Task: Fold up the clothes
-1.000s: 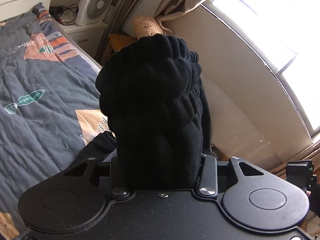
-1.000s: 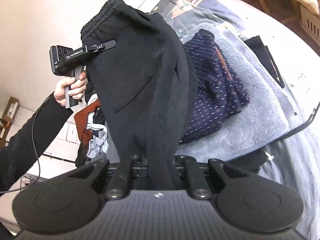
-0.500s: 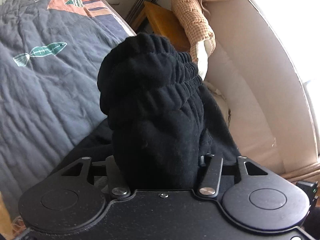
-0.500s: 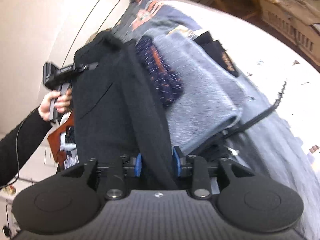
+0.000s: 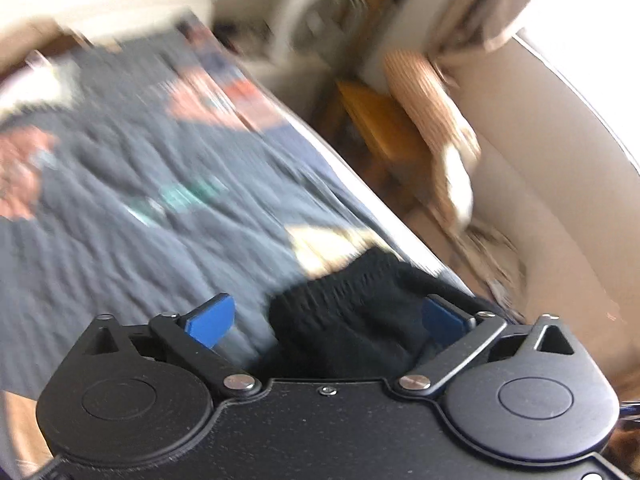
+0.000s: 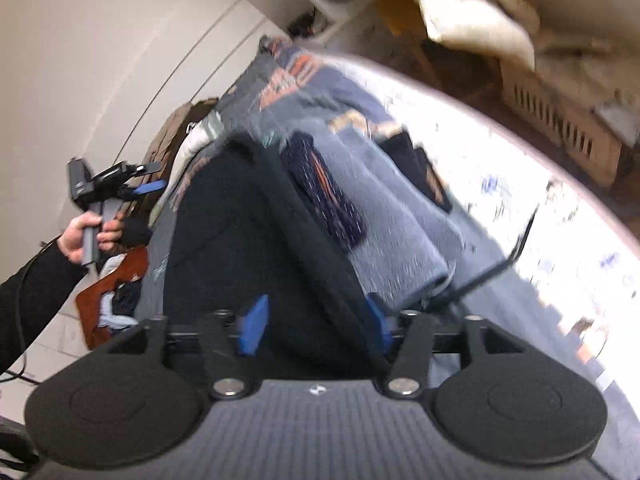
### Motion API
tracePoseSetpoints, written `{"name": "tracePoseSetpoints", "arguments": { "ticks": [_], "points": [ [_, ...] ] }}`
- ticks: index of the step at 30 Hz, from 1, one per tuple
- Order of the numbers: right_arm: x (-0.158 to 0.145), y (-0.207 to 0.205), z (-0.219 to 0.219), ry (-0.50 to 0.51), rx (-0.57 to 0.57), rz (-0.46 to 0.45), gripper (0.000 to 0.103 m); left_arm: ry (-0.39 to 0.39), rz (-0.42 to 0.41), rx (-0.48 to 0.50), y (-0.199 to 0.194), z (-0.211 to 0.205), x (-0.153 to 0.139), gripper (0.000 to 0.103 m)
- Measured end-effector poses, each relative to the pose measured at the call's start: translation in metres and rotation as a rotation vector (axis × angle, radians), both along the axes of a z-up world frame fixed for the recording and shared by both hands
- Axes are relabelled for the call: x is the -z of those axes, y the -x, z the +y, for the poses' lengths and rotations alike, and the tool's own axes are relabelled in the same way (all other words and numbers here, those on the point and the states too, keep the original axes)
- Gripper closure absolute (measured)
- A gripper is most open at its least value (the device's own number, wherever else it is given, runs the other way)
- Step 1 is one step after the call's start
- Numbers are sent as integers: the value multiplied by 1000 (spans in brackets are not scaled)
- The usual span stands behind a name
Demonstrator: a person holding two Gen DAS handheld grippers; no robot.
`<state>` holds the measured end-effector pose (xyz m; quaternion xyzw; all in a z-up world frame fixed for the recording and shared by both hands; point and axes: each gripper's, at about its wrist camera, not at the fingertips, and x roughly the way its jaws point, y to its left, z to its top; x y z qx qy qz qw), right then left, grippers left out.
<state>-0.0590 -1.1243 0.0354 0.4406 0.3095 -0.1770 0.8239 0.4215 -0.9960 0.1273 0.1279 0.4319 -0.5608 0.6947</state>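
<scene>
Lying stretched on the bed [image 5: 120, 216], the black pants [image 6: 248, 248] are ready for folding; left gripper [image 5: 328, 316] and right gripper [image 6: 312, 320] both stand wide around the cloth, gripping nothing.

bedspread [image 5: 120, 208]: motion-blurred | fan [image 5: 304, 28]: smeared | black trousers [image 6: 240, 248]: lower part hidden

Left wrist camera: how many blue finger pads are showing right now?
2. One pad sits left of the black pants; the other shows at the pants' right edge. They stand wide apart, and none seems hidden.
</scene>
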Motion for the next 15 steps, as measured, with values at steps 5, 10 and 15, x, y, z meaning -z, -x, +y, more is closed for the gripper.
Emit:
{"name": "tracePoseSetpoints", "arguments": {
  "ticks": [5,10,15],
  "points": [
    [-34,-31,22,78,12,-32,7,27,-57,-21,27,37,-28,0],
    [-39,-66,41,91,13,-40,3,116,14,53,72,46,-24,0],
    [-25,-94,52,75,-28,-34,3,92,74,72,91,-8,10,0]
  ]
}}
